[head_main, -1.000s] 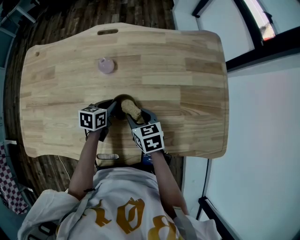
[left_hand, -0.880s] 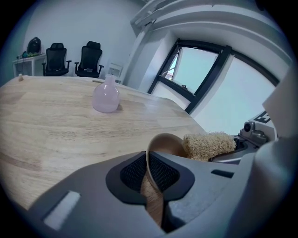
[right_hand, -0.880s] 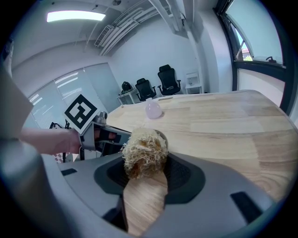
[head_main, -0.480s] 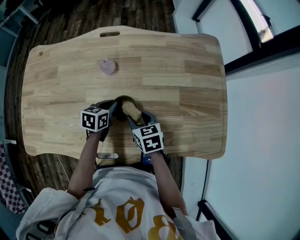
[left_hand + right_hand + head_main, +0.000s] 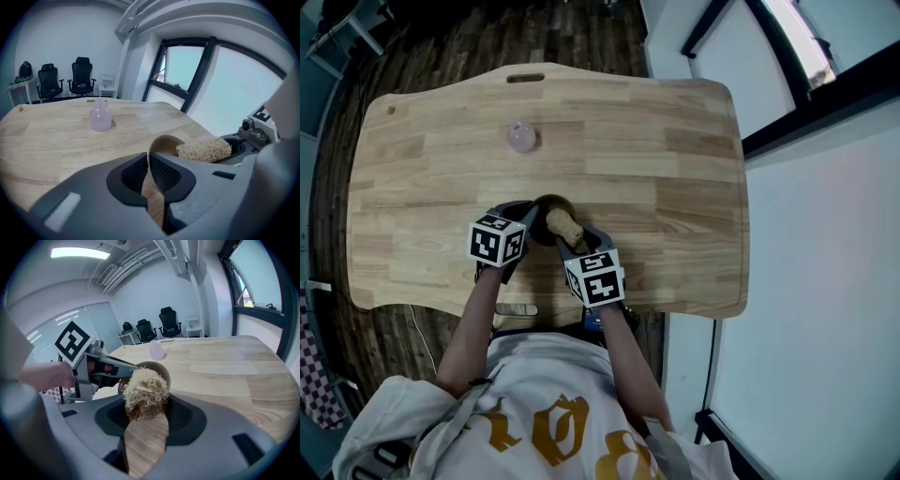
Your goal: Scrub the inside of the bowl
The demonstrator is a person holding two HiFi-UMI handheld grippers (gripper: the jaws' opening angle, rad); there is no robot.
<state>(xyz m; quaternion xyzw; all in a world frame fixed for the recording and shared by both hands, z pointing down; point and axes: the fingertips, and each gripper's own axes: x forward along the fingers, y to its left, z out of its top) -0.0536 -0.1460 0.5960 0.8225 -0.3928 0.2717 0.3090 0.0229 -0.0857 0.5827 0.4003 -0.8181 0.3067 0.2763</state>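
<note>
In the head view, a person is leaning over a pale wooden worktop (image 5: 675, 169), holding the left hand-held gripper (image 5: 522, 221) and the right hand-held gripper (image 5: 572, 238) close together near its front edge. Both are meeting at a dark bowl (image 5: 547, 202). A tan fibre scrubber (image 5: 563, 225) is poking into the bowl, and a small pink bottle (image 5: 521, 138) is standing well apart toward the far side. In the left gripper view, the jaws are pinching the thin near rim of the bowl, which is tipping its opening toward the right hand-held gripper. In the right gripper view, the jaws are clamping the scrubber. Its far end is pushing into the bowl's opening, probably touching the inner wall, though the fibres are hiding the contact. Black office chairs (image 5: 168, 322) are standing beyond the worktop.
</note>
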